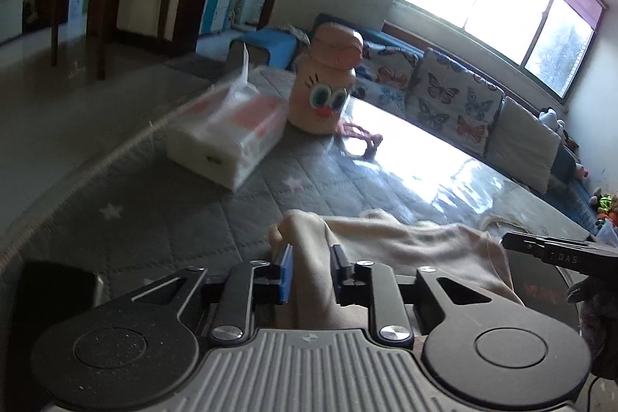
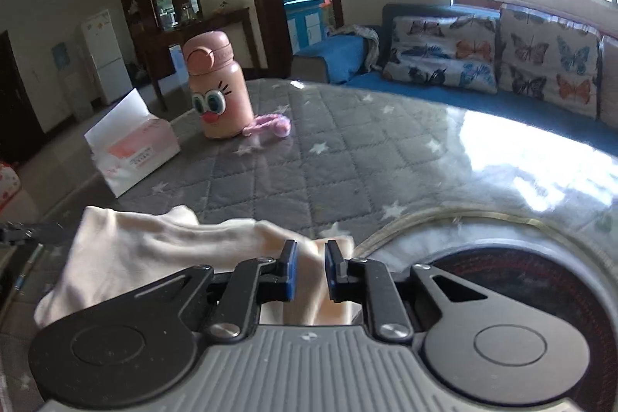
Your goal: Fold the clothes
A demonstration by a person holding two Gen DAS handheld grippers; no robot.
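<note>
A cream garment (image 1: 405,246) (image 2: 154,238) lies bunched on the grey quilted table cover (image 1: 174,219) (image 2: 347,161) at the near edge. My left gripper (image 1: 312,257) has a raised fold of the garment's left end filling the gap between its pads. My right gripper (image 2: 309,257) holds the garment's right end the same way, cloth packed between its blue pads. The cloth stretches between the two grippers. A black finger of the right gripper (image 1: 556,253) shows at the right of the left wrist view.
A pink cartoon-face bottle (image 1: 324,91) (image 2: 218,91) with a pink strap (image 2: 270,124) and a tissue pack (image 1: 228,138) (image 2: 131,149) stand further back on the table. A dark round plate (image 2: 521,277) sits at the near right. A sofa with butterfly cushions (image 2: 502,53) runs behind.
</note>
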